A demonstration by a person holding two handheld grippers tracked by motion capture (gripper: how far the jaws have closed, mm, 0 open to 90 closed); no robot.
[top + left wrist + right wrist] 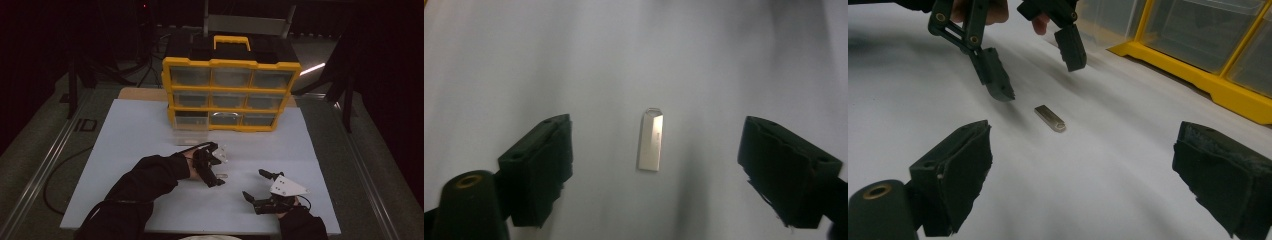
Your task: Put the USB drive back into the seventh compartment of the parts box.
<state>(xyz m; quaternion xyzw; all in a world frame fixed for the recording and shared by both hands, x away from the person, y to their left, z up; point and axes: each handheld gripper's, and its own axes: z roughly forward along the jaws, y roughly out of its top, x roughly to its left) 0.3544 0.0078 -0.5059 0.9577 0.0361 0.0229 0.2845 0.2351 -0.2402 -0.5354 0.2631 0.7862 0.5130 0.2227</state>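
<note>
A small silver USB stick [650, 140] lies flat on the white board [125, 150], also seen as the stick [223, 175] and the stick [1050, 118]. My left gripper [220, 167] hangs open just above it, one jaw on each side, touching nothing. In its own view the left gripper [656, 125] straddles the stick with wide gaps. My right gripper [255, 185] rests open lower right of the stick and points toward it. In its own view, the right gripper [1083, 170] faces the left gripper [1037, 77] across the stick.
A yellow and black drawer organizer [230, 95] with clear drawers stands at the back of the board, and its yellow frame [1228, 95] shows at the right. Its lower left drawer [190, 132] looks pulled out a little. Dark floor and metal rails surround the table.
</note>
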